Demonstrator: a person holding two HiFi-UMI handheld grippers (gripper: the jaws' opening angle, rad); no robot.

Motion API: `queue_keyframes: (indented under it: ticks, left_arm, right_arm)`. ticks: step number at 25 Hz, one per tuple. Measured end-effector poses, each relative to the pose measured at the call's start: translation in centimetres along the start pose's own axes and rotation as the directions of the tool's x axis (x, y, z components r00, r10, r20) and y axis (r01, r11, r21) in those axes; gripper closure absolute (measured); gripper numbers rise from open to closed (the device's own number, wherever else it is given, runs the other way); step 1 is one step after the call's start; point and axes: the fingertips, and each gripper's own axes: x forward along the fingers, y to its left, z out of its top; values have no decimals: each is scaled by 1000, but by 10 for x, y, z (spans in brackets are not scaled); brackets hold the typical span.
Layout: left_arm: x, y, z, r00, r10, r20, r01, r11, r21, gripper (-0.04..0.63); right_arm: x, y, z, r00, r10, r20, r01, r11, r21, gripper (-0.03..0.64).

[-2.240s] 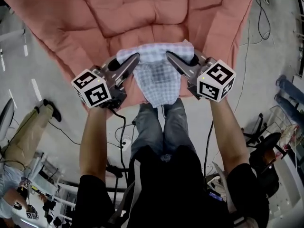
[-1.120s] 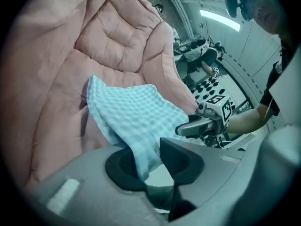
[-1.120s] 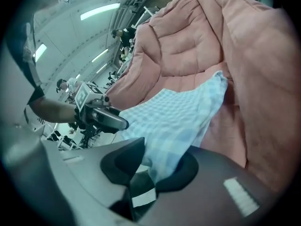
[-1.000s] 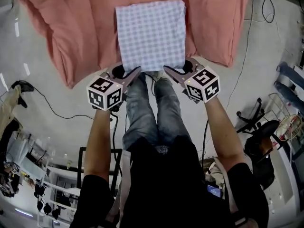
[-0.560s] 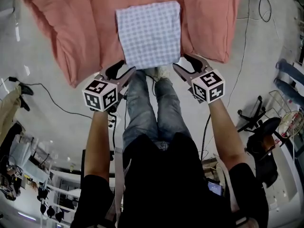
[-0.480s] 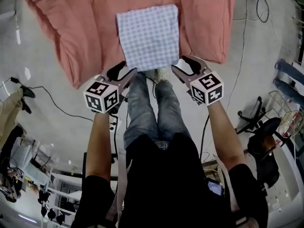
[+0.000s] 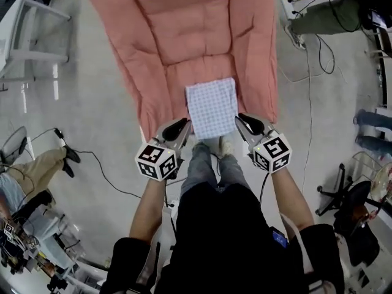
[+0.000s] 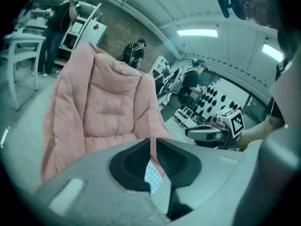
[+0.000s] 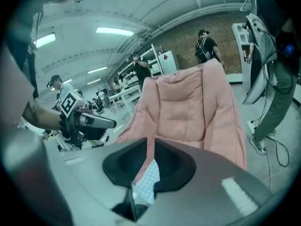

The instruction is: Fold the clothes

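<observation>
The folded checked cloth point(image 7: 211, 108) on the pink quilted chair point(image 7: 184, 35) looks light and limp; pinch its corners. Left gripper point(image 7: 182, 126) and right gripper point(image 7: 244, 122) have just been closing, both empty.

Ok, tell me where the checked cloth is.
Head view, centre: the checked cloth lies folded on the near end of the pink padded chair, just beyond the person's shoes.

A black short-sleeved top point(image 7: 214, 225), blue jeans point(image 7: 205, 169) and pale shoes point(image 7: 225, 146) are worn. The left gripper point(image 7: 182, 126) and right gripper point(image 7: 242, 120) are moulded in grey with dark-lined jaws. Each is fitted with a white cube point(image 7: 157, 160) bearing black square markers.
</observation>
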Motion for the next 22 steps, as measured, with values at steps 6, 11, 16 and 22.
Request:
queue_keyframes:
  ticks: [6, 11, 16, 22]
  left_arm:
    - [-43, -26, 96, 992, -25, 122, 8, 991, 132, 588]
    - [-71, -42, 160, 977, -55, 205, 10, 976, 216, 588]
    - [-86, -70, 213, 956, -70, 286, -16, 958, 288, 588]
    - [-94, -120, 254, 909, -99, 404, -40, 946, 321, 588]
  right_arm:
    - [-40, 15, 107, 980, -47, 194, 63, 995, -79, 573]
    - [-72, 7, 161, 934, -101, 342, 102, 995, 15, 592]
    - [-105, 7, 210, 866, -98, 490, 73, 995, 70, 612]
    - [-138, 19, 246, 841, -28, 541, 48, 999, -23, 612]
